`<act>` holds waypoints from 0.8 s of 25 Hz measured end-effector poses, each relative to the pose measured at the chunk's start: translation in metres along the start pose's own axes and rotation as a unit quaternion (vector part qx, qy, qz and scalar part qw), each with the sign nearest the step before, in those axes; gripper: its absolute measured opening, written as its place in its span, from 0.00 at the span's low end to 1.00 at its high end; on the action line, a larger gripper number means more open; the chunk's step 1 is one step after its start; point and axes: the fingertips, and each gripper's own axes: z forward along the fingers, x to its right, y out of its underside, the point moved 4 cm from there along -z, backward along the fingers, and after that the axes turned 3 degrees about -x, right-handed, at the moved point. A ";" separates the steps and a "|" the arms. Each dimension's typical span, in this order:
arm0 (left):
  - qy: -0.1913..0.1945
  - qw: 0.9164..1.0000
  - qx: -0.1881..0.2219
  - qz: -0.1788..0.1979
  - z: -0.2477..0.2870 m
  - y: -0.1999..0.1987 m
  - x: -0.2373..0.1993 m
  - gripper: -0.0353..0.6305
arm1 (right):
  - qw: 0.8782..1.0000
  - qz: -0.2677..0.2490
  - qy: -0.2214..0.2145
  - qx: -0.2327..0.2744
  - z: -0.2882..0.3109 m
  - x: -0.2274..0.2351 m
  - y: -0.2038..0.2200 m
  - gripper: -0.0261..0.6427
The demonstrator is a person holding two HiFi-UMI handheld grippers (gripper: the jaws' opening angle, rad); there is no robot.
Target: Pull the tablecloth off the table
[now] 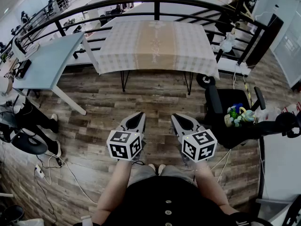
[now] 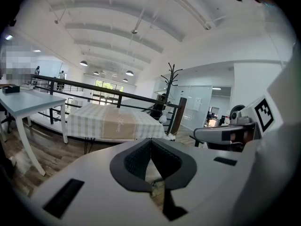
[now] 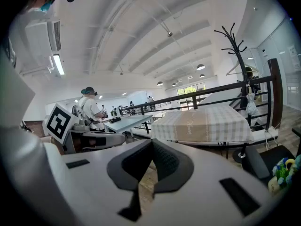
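We see the tablecloth (image 1: 155, 46) straight ahead, well apart from left gripper (image 1: 139, 115) and right gripper (image 1: 177, 117), both closed and empty.

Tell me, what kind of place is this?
Probably an open office: a pale desk stands beside the table with the checked tablecloth, a black office chair sits nearby, and a black railing curves behind.

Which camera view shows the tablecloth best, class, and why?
The head view: it looks down on the tablecloth, showing its whole checked top, the beige middle stripe and the hanging front edge. Both gripper views see it only from a low, distant angle, so the top is foreshortened.
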 end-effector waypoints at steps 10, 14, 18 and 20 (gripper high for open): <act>0.012 1.000 -0.013 0.001 0.005 0.006 0.011 0.08 | 1.000 -0.015 0.002 -0.011 -0.002 -0.001 0.003 0.08; 0.011 1.000 -0.003 -0.002 0.007 0.004 0.014 0.08 | 1.000 -0.010 0.003 -0.002 -0.004 0.004 0.002 0.08; 0.009 0.999 0.035 -0.012 0.008 -0.007 0.017 0.08 | 1.000 0.004 -0.004 0.021 -0.009 0.014 -0.005 0.08; 0.006 0.999 0.039 -0.014 0.010 -0.009 0.018 0.08 | 1.000 0.004 -0.010 0.024 -0.009 0.018 -0.007 0.08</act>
